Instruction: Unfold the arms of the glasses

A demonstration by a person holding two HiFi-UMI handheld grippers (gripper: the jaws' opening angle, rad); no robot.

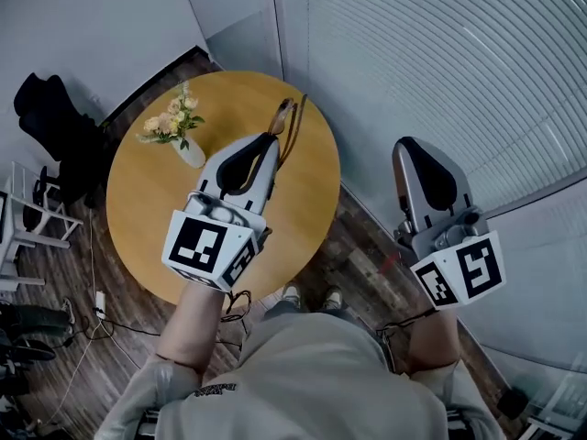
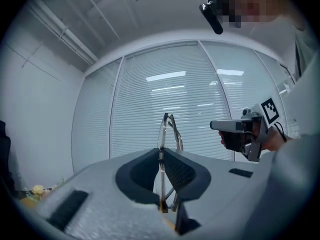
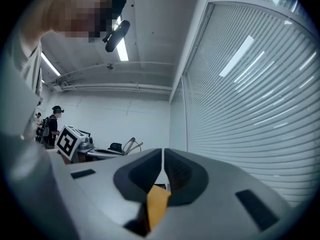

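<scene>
The one pair of glasses (image 1: 290,125) sits above centre in the head view, over the far edge of the single round table (image 1: 156,218), pinched in the left gripper (image 1: 269,145). That gripper's own view shows the frame edge-on and upright between jaws clamped on it. The right gripper (image 1: 409,147), at the right of the frame and off the table, has its jaws closed together on nothing. One vase (image 1: 190,151) of flowers (image 1: 170,122) stands on the table's upper left.
</scene>
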